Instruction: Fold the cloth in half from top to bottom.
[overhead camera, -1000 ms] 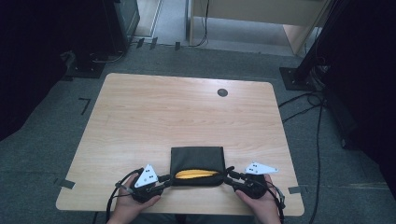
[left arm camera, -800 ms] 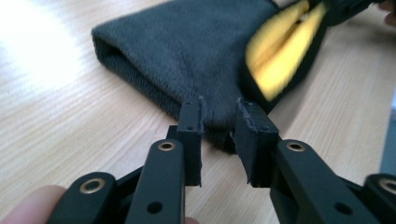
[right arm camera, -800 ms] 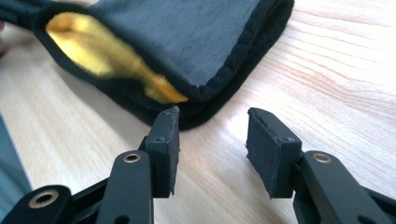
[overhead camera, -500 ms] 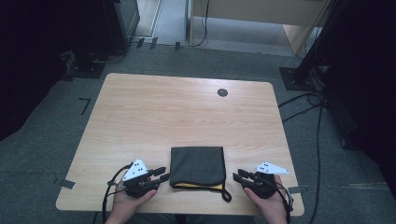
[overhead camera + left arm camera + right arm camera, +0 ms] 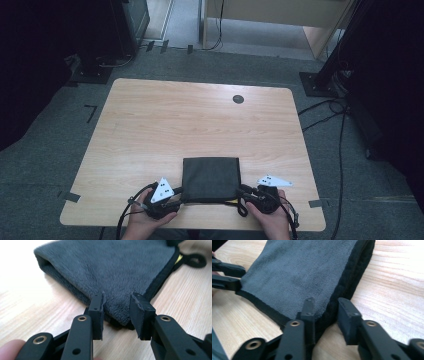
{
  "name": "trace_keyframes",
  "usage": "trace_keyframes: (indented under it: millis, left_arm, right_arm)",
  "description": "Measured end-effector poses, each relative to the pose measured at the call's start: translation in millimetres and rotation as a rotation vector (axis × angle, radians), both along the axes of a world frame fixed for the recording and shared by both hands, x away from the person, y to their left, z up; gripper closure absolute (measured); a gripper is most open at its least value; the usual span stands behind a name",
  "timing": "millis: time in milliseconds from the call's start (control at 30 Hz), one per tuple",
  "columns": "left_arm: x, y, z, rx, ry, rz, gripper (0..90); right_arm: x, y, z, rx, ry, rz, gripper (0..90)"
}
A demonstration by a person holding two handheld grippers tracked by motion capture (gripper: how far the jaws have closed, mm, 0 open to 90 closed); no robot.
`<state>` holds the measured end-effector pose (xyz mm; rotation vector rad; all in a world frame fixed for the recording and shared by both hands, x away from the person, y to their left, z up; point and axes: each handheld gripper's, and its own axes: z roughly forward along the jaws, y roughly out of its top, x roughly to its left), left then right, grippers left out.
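Two claws, left claw (image 5: 176, 198) and right claw (image 5: 243, 194), flank one folded cloth (image 5: 210, 178)

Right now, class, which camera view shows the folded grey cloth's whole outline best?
The high view: the grey cloth lies whole and square on the table between both grippers. The left gripper view shows only a fluffy near corner between open jaws; the right gripper view shows the top face and black hem, cropped.

Left tongs (image 5: 116, 312) parted around grey cloth (image 5: 110, 267) corner, wooden table (image 5: 185, 297)
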<state>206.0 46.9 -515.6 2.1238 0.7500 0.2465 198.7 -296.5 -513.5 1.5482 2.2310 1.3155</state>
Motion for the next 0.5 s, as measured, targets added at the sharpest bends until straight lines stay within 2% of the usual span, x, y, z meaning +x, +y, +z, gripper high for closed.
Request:
trace_keyframes:
  millis: [167, 300, 367, 433, 500]
  left_arm:
    - [1.6, 1.2, -0.9, -0.01, 0.019, 0.009, 63.7]
    - [-0.8, 1.8, 0.9, -0.008, 0.0, 0.004, 64.7]
    - [-2.1, 4.6, 3.2, -0.031, -0.007, -0.001, 66.7]
    - [-1.4, 6.9, 3.3, -0.028, 0.004, -0.001, 68.0]
    - [1.0, 8.2, 0.8, -0.026, 0.028, -0.002, 67.5]
  right_arm:
    - [-6.1, 2.3, 2.9, -0.041, -0.041, -0.001, 83.3]
    - [-12.1, -0.8, 8.8, 0.008, -0.03, -0.02, 87.3]
    - [-14.7, -1.6, 12.5, 0.013, -0.031, -0.021, 88.1]
    - [-16.7, -2.1, 14.6, 0.01, -0.027, -0.02, 88.2]
    - [-15.2, -3.1, 10.2, -0.008, 0.009, -0.021, 87.7]
